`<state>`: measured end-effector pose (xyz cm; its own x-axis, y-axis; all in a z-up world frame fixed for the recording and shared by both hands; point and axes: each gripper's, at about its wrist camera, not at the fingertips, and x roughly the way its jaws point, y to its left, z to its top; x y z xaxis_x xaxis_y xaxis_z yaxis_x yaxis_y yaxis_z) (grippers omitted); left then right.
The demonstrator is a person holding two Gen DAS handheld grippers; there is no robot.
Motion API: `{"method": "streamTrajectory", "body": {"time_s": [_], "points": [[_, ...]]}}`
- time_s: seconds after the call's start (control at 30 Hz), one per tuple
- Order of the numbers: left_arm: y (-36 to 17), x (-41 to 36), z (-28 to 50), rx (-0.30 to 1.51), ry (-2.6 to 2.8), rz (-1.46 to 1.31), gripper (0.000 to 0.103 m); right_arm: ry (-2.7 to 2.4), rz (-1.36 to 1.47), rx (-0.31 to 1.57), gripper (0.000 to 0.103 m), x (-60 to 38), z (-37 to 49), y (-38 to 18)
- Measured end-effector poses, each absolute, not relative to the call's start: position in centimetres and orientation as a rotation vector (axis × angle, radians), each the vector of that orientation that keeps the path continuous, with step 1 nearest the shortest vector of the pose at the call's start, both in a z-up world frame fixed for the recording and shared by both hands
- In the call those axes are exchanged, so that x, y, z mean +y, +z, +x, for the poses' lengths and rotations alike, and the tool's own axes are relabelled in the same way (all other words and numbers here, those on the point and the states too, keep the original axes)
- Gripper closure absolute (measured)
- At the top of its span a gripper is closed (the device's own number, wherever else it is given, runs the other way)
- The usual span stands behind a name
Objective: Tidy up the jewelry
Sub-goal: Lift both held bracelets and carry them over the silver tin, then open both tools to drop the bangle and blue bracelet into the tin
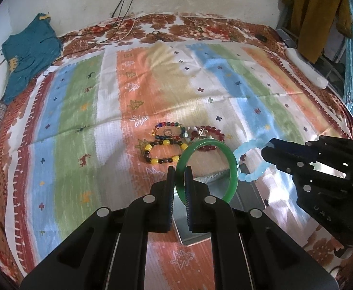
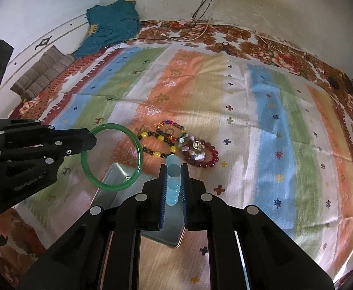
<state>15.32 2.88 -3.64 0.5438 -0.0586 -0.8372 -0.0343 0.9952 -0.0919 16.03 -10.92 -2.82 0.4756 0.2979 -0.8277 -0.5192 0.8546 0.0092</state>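
My left gripper [image 1: 179, 169] is shut on a green bangle [image 1: 234, 166], held upright above a silver metal tin [image 1: 249, 193]; in the right wrist view the same gripper [image 2: 93, 137] holds the bangle [image 2: 137, 166]. My right gripper [image 2: 174, 168] is shut on a pale blue bead bracelet [image 2: 172, 181], also over the tin [image 2: 111, 178]; from the left it shows as the gripper [image 1: 264, 151] with the blue bracelet [image 1: 251, 174] hanging. On the cloth beyond lie a yellow-and-black bead bracelet [image 1: 163, 153], a multicoloured bead bracelet [image 1: 168, 130] with a ring inside, and a dark red bead bracelet [image 1: 210, 133].
A striped cloth [image 1: 152, 84] covers a floral bedspread [image 1: 200, 26]. A teal garment [image 1: 29, 53] lies at the far left, cables [image 1: 123, 9] trail along the wall, a white object [image 1: 307, 67] sits at the right edge. Striped cushions [image 2: 43, 72] lie by the wall.
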Motion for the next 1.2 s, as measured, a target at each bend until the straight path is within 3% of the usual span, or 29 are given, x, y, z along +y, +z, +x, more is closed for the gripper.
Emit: {"method": "streamTrajectory", "body": {"time_s": [0.43,0.5,0.53,0.57,0.63,1.03,1.2], "points": [[-4.2,2.0,13.2,1.006,-0.015,-0.085,0.095,0.511,-0.235,0.964,0.091,-11.7,14.1,-3.3],[-4.4,2.1,13.3,1.017,-0.012,-0.098,0.084,0.499,-0.221,0.970,0.090,-12.1,14.2,-3.4],[-4.5,2.2,13.3,1.021,0.003,-0.099,0.068,0.494,-0.217,0.974,0.085,-12.2,14.4,-3.5],[-4.5,2.4,13.3,1.017,0.016,-0.097,0.065,0.488,-0.212,0.975,0.080,-12.4,14.6,-3.5],[-4.6,3.1,13.3,1.015,0.045,-0.105,0.065,0.466,-0.208,0.981,0.070,-12.8,15.0,-3.6],[-4.9,3.9,13.6,1.033,0.064,-0.129,0.065,0.441,-0.179,1.029,0.056,-13.6,16.5,-4.5],[-5.4,4.8,14.5,1.050,0.099,-0.161,0.053,0.436,-0.170,1.037,0.049,-13.5,17.2,-4.6]]}}
